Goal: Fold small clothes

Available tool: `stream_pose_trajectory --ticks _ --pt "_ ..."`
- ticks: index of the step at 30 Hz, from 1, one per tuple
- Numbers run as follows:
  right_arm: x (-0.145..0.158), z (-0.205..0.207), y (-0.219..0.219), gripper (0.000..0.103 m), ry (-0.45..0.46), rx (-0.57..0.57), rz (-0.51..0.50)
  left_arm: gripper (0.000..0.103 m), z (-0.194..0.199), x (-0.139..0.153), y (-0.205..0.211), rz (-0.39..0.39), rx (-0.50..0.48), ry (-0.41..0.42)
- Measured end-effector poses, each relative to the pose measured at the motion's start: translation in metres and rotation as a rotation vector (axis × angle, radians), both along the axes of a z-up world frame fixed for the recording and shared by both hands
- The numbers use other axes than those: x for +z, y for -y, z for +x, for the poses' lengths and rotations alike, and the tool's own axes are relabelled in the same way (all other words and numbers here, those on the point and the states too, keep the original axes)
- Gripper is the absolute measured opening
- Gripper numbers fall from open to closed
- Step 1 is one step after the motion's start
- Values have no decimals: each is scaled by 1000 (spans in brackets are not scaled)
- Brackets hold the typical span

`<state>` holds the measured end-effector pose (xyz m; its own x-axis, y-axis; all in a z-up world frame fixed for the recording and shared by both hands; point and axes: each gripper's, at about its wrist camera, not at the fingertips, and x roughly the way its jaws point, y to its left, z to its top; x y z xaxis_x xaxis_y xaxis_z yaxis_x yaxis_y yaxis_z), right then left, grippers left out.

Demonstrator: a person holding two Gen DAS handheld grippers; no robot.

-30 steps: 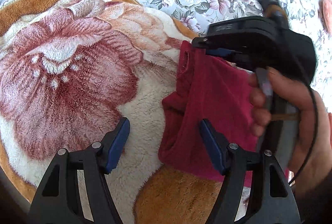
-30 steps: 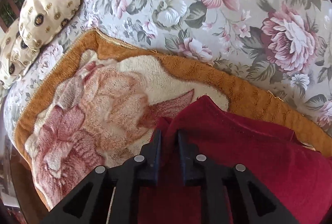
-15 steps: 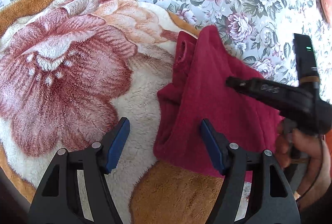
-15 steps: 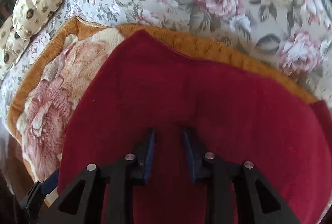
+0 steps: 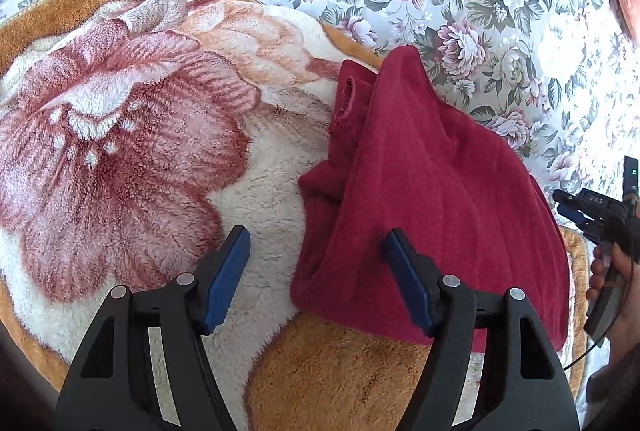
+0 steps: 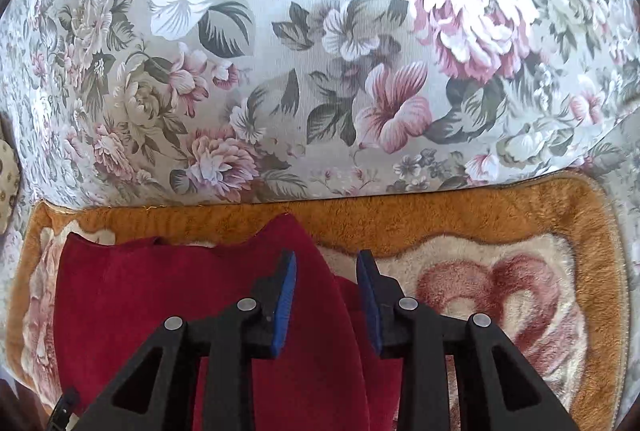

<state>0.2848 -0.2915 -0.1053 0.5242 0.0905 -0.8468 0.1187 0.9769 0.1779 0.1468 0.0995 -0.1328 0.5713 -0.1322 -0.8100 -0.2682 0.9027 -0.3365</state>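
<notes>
The dark red garment [image 5: 432, 191] lay folded over on the plush rose-patterned blanket [image 5: 140, 151], right of centre in the left wrist view. The left gripper [image 5: 316, 259] hovered with jaws wide, gripping nothing. The right gripper [image 6: 326, 291], at the garment's right edge, had just been opening its jaws, the cloth lying loose beneath them. A floral sheet [image 6: 320, 51] filled the upper frame.

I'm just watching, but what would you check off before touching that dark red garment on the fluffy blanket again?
1. Left gripper open, holding nothing: ok.
2. Right gripper has just been opening, no cloth pinched between its pads: ok.
3. Red garment lies wholly on the plush blanket: ok.
4. Fold lies flat and neat: not ok, layers bunch at the left edge.
5. Fold finished: cannot tell.
</notes>
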Motion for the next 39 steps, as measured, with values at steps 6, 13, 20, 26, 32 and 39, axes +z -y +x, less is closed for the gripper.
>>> stream_pose_trajectory --ticks 6,13,20,26,32,39 --pt "-26 8 -1 8 -13 46 4 71 0 -1 1 4 0 1" --pt "-28 8 -2 7 -32 -11 -144 71 1 -2 -1 -8 0 5" --pt "35 -18 -61 17 95 68 -115 72 -14 2 -14 -118 46 14" --pt "28 -3 -183 17 26 338 166 72 -20 3 -13 -121 72 10" --pt "-4 31 -283 20 -27 462 131 78 -17 -1 -12 -120 54 10" --pt "-25 44 -318 21 -56 543 -29 79 -13 -4 -11 -100 34 4"
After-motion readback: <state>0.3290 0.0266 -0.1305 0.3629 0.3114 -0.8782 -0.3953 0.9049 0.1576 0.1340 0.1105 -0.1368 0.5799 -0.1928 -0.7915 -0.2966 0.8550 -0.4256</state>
